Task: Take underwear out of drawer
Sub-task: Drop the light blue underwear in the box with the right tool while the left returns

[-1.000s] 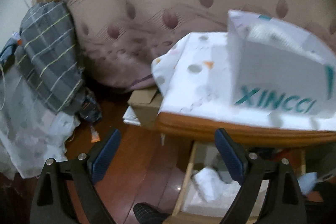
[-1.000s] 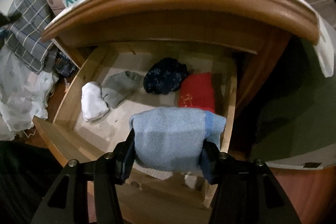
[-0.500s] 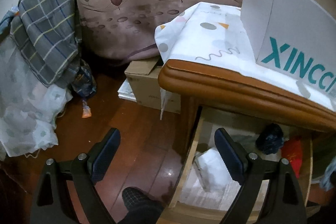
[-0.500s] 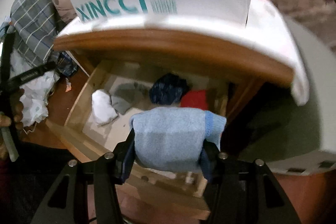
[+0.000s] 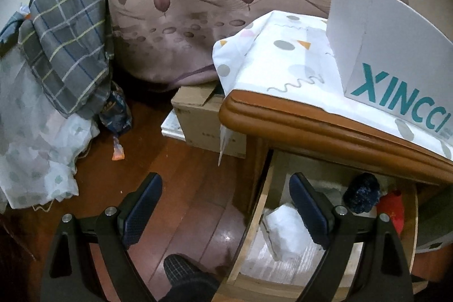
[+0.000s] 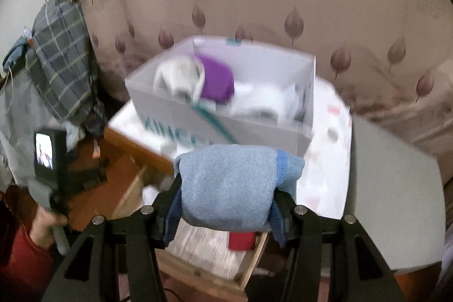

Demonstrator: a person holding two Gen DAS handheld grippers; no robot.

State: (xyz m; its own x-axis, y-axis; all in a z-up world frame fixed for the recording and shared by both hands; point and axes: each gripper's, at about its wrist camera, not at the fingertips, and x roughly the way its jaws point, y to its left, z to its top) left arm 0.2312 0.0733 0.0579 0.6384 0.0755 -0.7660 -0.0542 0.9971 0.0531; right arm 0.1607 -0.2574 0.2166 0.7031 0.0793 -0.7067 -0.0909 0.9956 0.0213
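Observation:
My right gripper [image 6: 225,200] is shut on a folded light-blue underwear bundle [image 6: 229,186], held high in front of the white shoe box [image 6: 283,136] on the nightstand. Inside the box lie a purple piece [image 6: 216,79] and white pieces [image 6: 178,75]. Below, the open drawer [image 6: 249,268] shows a red item [image 6: 240,241]. My left gripper [image 5: 225,205] stands open and empty over the drawer's left side [image 5: 256,220]. In the left wrist view the drawer holds a white bundle [image 5: 286,231], a dark blue one [image 5: 363,193] and a red one [image 5: 392,208].
A patterned cloth [image 5: 283,61] covers the wooden nightstand top [image 5: 311,126]. A cardboard box [image 5: 203,120] sits on the wood floor beside it. A plaid garment [image 5: 68,47] and pale fabric [image 5: 31,146] hang at left. A leaf-print curtain [image 5: 212,4] fills the back. A hand [image 6: 46,222] holds the left gripper.
My right gripper rose with the light-blue bundle from inside the drawer to above the nightstand, so the shoe box's inside shows. The left gripper sank a little and stayed open.

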